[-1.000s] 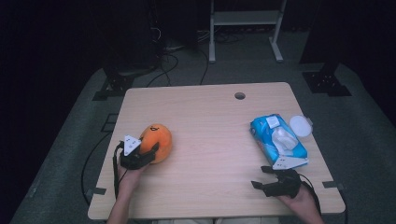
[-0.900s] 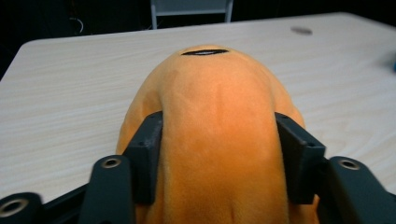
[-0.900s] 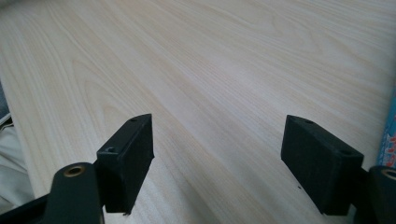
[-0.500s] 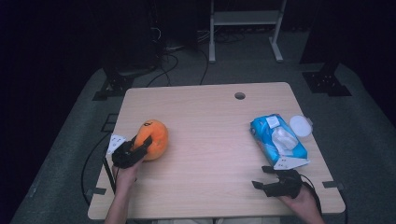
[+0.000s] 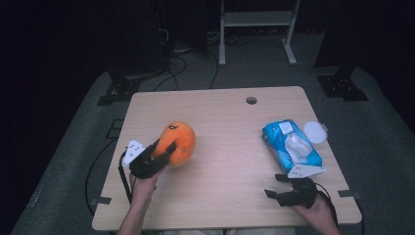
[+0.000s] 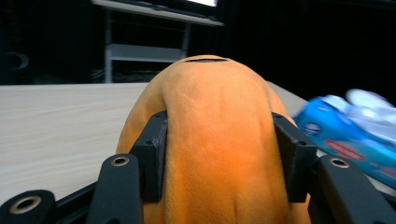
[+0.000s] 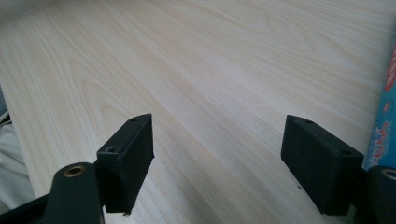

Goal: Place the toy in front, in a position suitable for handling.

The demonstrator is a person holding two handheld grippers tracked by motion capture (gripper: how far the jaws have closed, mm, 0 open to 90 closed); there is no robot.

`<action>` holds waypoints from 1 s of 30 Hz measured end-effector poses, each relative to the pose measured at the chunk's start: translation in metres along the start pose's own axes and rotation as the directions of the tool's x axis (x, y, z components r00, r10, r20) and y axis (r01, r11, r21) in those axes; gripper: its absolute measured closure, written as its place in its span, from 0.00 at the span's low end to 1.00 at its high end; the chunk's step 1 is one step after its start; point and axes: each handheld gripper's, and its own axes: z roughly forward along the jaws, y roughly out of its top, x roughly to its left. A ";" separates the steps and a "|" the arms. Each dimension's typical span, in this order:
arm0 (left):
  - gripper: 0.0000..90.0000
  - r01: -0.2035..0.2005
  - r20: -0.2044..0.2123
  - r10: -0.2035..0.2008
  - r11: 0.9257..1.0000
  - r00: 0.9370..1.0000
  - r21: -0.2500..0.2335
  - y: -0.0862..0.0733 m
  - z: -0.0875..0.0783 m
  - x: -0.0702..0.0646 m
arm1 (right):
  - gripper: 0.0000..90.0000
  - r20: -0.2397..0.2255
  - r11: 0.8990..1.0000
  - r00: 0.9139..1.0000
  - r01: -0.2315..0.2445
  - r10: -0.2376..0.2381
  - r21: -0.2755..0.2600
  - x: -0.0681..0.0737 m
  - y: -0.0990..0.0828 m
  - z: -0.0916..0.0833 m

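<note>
An orange plush toy (image 5: pixel 178 142) with a small black mark on top is on the left half of the wooden table (image 5: pixel 230 117). My left gripper (image 5: pixel 164 149) is shut on it from its near left side. Both pads press into the plush (image 6: pixel 215 140), and the jaws have just closed in on it. Whether the toy still touches the table I cannot tell. My right gripper (image 5: pixel 274 185) rests low at the table's near right edge. It is open (image 7: pixel 219 158), with bare wood between its fingers.
A blue pack of wet wipes (image 5: pixel 291 147) lies at the right, just beyond my right gripper, and its edge (image 7: pixel 385 107) is beside the right jaw. A white round lid (image 5: pixel 314 132) sits beside the pack. A cable hole (image 5: pixel 251 100) is near the far edge.
My left gripper closed on the orange toy and has carried it a little to the right and upward. The right gripper has stayed where it was.
</note>
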 end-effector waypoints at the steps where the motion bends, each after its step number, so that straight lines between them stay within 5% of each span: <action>1: 0.52 0.000 0.000 0.000 1.000 1.000 0.000 0.000 0.000 0.000 | 0.27 0.000 1.000 1.000 -0.002 0.002 -0.001 0.000 0.000 0.000; 4: 0.52 -0.050 0.070 0.048 0.998 0.996 0.025 -0.004 0.009 -0.026 | 0.27 0.001 1.000 1.000 0.000 0.000 -0.001 0.000 0.001 0.000; 6: 0.52 -0.053 0.089 0.051 0.998 0.995 0.030 -0.005 0.012 -0.031 | 0.27 0.001 1.000 1.000 0.003 -0.003 0.003 0.000 0.000 0.000; 8: 0.52 -0.081 0.135 0.073 0.996 0.988 0.050 -0.010 0.021 -0.048 | 0.27 0.001 1.000 1.000 0.005 -0.005 0.003 0.001 0.000 0.000; 13: 0.52 -0.135 0.200 0.117 0.988 0.973 0.078 -0.019 0.035 -0.070 | 0.27 0.003 1.000 1.000 0.001 -0.001 0.000 0.000 0.000 -0.001; 19: 0.52 -0.168 0.247 0.137 0.980 0.959 0.109 -0.030 0.047 -0.082 | 0.27 0.007 1.000 1.000 0.001 -0.001 -0.002 -0.001 0.000 -0.001; 20: 0.51 -0.198 0.275 0.157 0.972 0.948 0.127 -0.037 0.052 -0.086 | 0.27 0.006 1.000 1.000 0.001 -0.001 -0.001 0.000 0.000 -0.001; 21: 0.50 -0.198 0.275 0.157 0.972 0.948 0.127 -0.037 0.052 -0.086 | 0.27 0.005 1.000 1.000 0.004 -0.004 0.001 0.000 0.000 0.000; 22: 0.48 -0.244 0.305 0.185 0.955 0.934 0.169 -0.046 0.059 -0.089 | 0.27 0.006 1.000 1.000 0.004 -0.004 0.001 0.000 0.000 0.000; 23: 0.45 -0.260 0.315 0.193 0.948 0.929 0.186 -0.051 0.062 -0.091 | 0.27 0.006 1.000 1.000 0.004 -0.004 0.003 0.000 0.000 0.000; 25: 0.40 -0.251 0.315 0.191 0.954 0.930 0.164 -0.055 0.063 -0.091 | 0.27 0.009 1.000 1.000 0.006 -0.006 0.005 0.000 0.000 0.000; 27: 0.32 -0.236 0.302 0.176 0.955 0.937 0.177 -0.053 0.064 -0.089 | 0.27 0.012 1.000 1.000 0.001 -0.001 0.001 0.000 0.000 -0.002; 30: 0.30 -0.235 0.308 0.174 0.956 0.935 0.175 -0.056 0.064 -0.087 | 0.27 0.013 1.000 1.000 0.000 0.000 -0.002 -0.001 0.000 -0.002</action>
